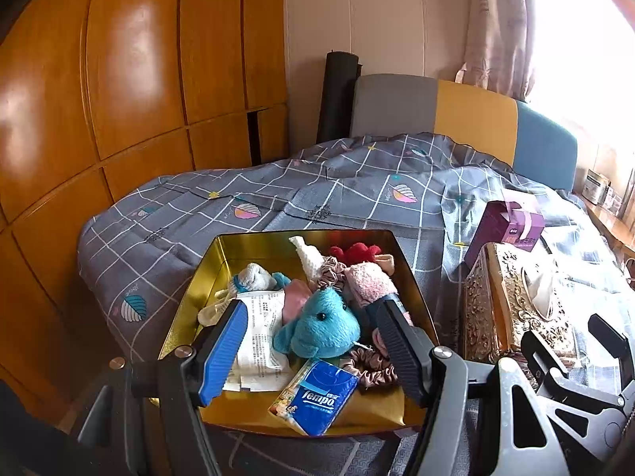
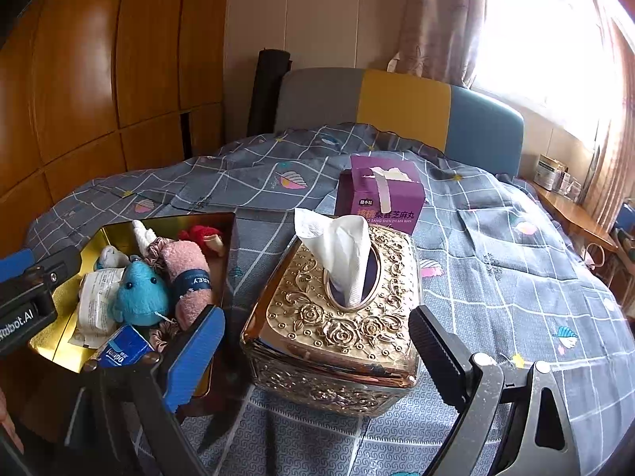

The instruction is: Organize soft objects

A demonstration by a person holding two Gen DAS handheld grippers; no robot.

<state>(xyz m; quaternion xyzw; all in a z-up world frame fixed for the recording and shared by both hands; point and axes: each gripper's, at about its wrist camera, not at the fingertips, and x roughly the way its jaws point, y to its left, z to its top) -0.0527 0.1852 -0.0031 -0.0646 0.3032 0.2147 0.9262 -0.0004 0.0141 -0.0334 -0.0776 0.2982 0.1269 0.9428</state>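
A gold tin tray on the bed holds several soft items: a blue plush toy, a rolled pink towel, a red plush, a white paper packet, satin scrunchies and a blue Tempo tissue pack. My left gripper hangs open over the tray's near side, nothing between its fingers. My right gripper stands open around the near end of an ornate gold tissue box, pads apart from it.
A purple carton sits behind the tissue box on the grey checked bedspread. Wooden wardrobe doors line the left. A padded headboard stands at the back, a shelf with jars at the right by the window.
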